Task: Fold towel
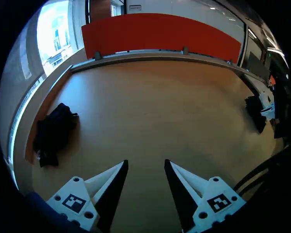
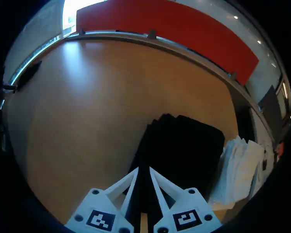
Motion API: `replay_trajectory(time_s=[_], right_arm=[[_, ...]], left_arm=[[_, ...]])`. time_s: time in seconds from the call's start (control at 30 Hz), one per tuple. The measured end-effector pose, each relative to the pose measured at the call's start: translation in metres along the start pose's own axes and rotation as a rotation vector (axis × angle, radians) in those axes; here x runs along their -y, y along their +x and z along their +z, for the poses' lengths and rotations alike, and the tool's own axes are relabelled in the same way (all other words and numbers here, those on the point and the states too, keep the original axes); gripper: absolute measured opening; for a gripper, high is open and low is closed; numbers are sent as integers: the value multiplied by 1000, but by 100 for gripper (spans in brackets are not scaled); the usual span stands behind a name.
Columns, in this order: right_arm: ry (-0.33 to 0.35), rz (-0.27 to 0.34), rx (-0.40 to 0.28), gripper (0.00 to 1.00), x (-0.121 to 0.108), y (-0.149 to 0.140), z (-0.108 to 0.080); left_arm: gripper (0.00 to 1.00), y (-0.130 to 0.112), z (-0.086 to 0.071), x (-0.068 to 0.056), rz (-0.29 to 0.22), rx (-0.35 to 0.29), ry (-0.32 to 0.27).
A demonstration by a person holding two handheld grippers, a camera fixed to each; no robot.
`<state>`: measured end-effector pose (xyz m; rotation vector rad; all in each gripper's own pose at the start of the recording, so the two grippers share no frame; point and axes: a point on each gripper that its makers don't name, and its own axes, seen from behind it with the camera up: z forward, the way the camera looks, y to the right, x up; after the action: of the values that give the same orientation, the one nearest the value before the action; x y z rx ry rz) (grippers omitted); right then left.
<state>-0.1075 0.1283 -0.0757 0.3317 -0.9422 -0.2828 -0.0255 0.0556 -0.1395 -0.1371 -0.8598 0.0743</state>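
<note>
Fold apparently just starting: right gripper (image 2: 143, 169) has jaws nearly closed at a flat black cloth towel (image 2: 184, 147) directly ahead, grip unclear; left gripper (image 1: 145, 162), jaws wide and empty, must next reach its edge.

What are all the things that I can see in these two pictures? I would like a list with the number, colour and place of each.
table: one, light brown wood, under everything.
panel: one, red, standing along the table's far edge.
window: one, bright, beyond the table's left end.
black bundle: one, near the table's left edge; cloth or bag, I cannot tell.
black towels: one folded stack, number unclear, just ahead of the right gripper.
white towels: one pile, to the right of the black stack.
left gripper: one, white; fingers open above bare table.
right gripper: one, white; fingers almost together at the black stack's near edge, grip unclear.
</note>
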Motion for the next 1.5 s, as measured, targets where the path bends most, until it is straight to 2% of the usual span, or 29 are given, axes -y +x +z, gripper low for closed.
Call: replay_trajectory(time_s=[0.4, 0.6, 0.7, 0.8, 0.87, 1.13, 1.17, 1.3, 1.37, 1.5], right_arm=[[58, -27, 46, 5, 8, -18, -8], [52, -20, 41, 7, 6, -17, -8], [55, -10, 37, 16, 7, -16, -8], [51, -8, 29, 37, 7, -15, -9], [48, -9, 23, 47, 7, -15, -10], [35, -10, 13, 57, 6, -13, -14], [33, -8, 9, 60, 6, -12, -14], [26, 4, -14, 85, 7, -6, -18], [23, 13, -25, 92, 9, -3, -20], [11, 25, -36, 93, 10, 0, -23]], left_arm=[[68, 3, 1, -2, 2, -4, -2], [68, 3, 2, -3, 2, -4, -4], [68, 4, 2, -4, 4, -5, -4], [68, 3, 2, -4, 3, -4, -5], [68, 4, 2, -4, 2, -5, -6], [68, 6, 3, -4, 4, -7, -8], [68, 6, 3, -4, 4, -8, -9], [68, 7, 4, -4, 0, -10, -12], [68, 7, 4, -3, -2, -11, -13], [68, 9, 5, -1, -6, -15, -15]])
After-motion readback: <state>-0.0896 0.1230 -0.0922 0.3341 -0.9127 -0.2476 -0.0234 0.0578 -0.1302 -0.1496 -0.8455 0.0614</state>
